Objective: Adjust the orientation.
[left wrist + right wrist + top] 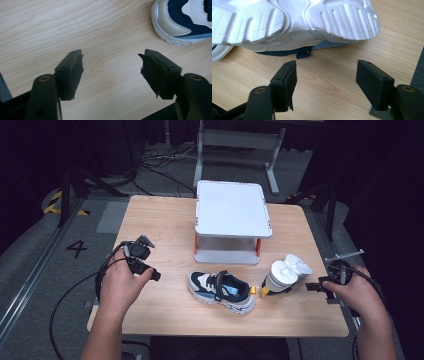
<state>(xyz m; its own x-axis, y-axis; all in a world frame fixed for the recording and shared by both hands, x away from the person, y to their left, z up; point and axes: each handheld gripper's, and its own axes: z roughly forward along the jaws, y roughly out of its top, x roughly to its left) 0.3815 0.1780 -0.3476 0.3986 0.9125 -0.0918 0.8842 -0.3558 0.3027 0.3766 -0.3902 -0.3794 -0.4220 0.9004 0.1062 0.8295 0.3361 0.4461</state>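
A navy, white and beige sneaker [220,292] stands upright near the front middle of the wooden table [160,220]. Its toe [180,22] shows at the top right of the left gripper view. A second sneaker [286,272] lies on its side to the right, white sole [294,20] turned toward my right gripper. My left gripper [147,265] [111,56] hovers over bare wood left of the upright shoe, open and holding nothing. My right gripper [316,285] [328,66] is open just short of the tipped shoe's sole, with only table between its jaws.
A white two-level stand [232,210] with orange posts sits at the back middle of the table. The table's right edge runs close beside my right hand [357,292]. Cables trail off the left side onto the floor [65,305].
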